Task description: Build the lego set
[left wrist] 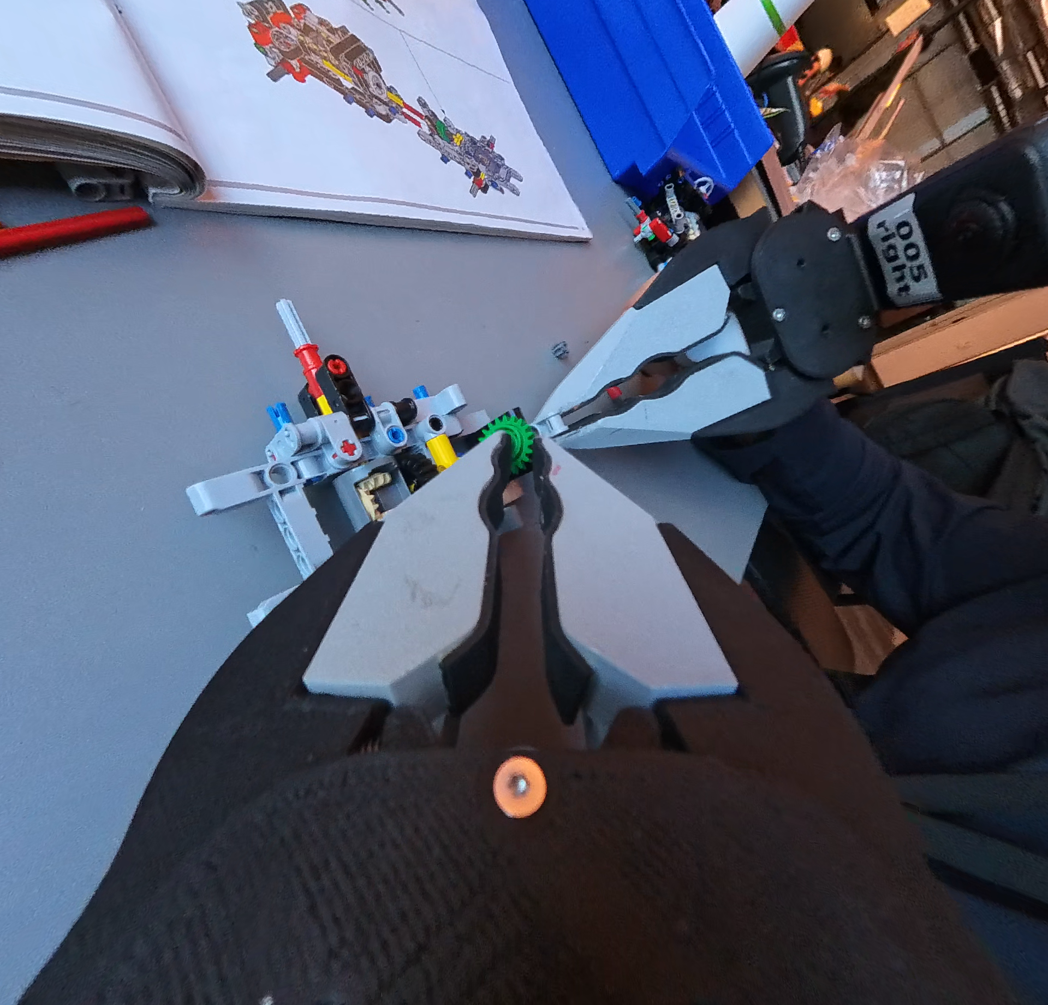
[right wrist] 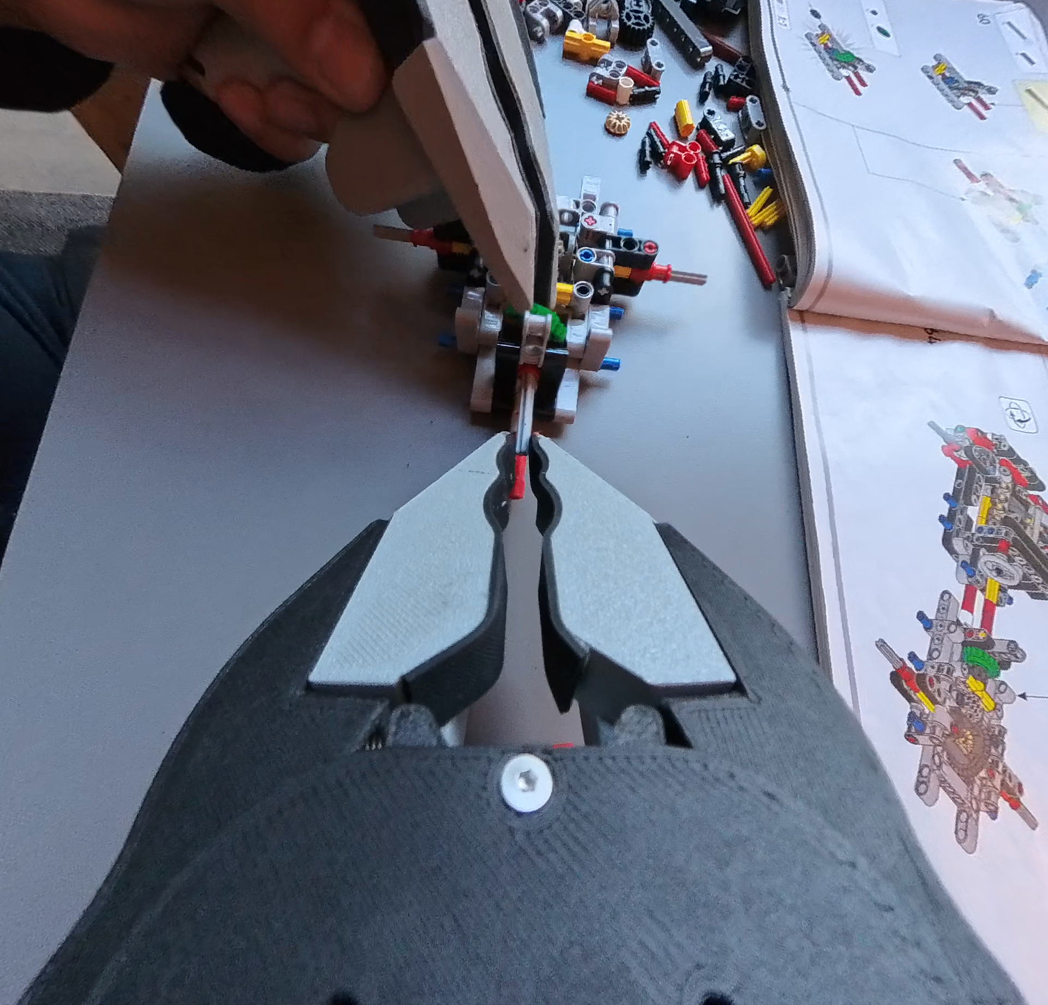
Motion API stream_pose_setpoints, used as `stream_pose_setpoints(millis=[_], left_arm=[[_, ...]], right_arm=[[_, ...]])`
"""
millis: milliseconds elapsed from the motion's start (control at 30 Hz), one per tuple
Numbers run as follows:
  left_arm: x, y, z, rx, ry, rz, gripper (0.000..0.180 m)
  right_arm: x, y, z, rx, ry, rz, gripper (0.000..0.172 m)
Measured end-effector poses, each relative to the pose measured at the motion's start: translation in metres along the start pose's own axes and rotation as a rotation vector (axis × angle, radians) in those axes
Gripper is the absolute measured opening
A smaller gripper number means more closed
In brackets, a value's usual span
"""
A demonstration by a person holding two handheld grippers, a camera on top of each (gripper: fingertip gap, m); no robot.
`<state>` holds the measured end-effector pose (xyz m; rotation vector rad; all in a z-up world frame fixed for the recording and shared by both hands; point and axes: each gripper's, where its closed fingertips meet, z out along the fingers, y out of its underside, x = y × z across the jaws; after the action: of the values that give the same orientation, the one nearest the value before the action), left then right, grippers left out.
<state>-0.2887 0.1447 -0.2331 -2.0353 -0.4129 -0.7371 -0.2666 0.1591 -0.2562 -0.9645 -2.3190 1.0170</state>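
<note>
L wrist cam: close, looks right | R wrist cam: close, looks left | shared: brick model [left wrist: 351, 444]

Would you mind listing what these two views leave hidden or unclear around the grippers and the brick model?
- Green gear: left wrist view, lower half hidden behind the left gripper.
- Brick model: left wrist view, near side covered by the same fingers.
- Grey axle: right wrist view, far end blurred where it meets the model.
- Loose parts pile: right wrist view, cut off by the top edge.

green gear [left wrist: 506, 439] | upright, pinched by left hand-held gripper [left wrist: 519, 439] | thin axle [right wrist: 523, 410] | red-tipped, clamped by right hand-held gripper [right wrist: 519, 439], 6 o'clock of brick model [right wrist: 533, 320]
</note>
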Motion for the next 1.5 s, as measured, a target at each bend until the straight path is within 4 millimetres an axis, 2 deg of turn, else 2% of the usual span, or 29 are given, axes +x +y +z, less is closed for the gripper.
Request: stream_pose_setpoints(millis=[233,333,500,733,1000,1333,1500], left_arm=[[-0.003,-0.001,-0.002,0.010,-0.024,0.025,0.003],[-0.010,-0.004,-0.004,0.011,-0.115,0.116,0.003],[-0.012,-0.004,0.003,-0.020,-0.255,0.293,0.003],[-0.012,-0.003,0.007,-0.011,-0.286,0.355,0.003],[-0.013,-0.005,0.000,0.009,-0.223,0.304,0.003],[-0.009,-0.013,-0.007,0.035,-0.057,0.122,0.003],[0.003,-0.012,-0.009,0.025,0.046,0.043,0.003]], right_arm=[[-0.001,-0.001,0.000,-0.003,0.013,-0.017,0.001],[-0.002,-0.001,0.001,0.000,0.013,-0.029,0.001],[-0.003,-0.001,0.002,0.000,0.009,-0.039,0.002],[-0.002,0.000,0.002,0.017,-0.004,-0.019,0.002],[-0.003,-0.003,0.002,0.023,0.007,-0.032,0.002],[-0.003,0.000,0.002,0.049,-0.046,0.024,0.001],[-0.006,-0.001,0.000,0.065,-0.085,0.058,0.001]])
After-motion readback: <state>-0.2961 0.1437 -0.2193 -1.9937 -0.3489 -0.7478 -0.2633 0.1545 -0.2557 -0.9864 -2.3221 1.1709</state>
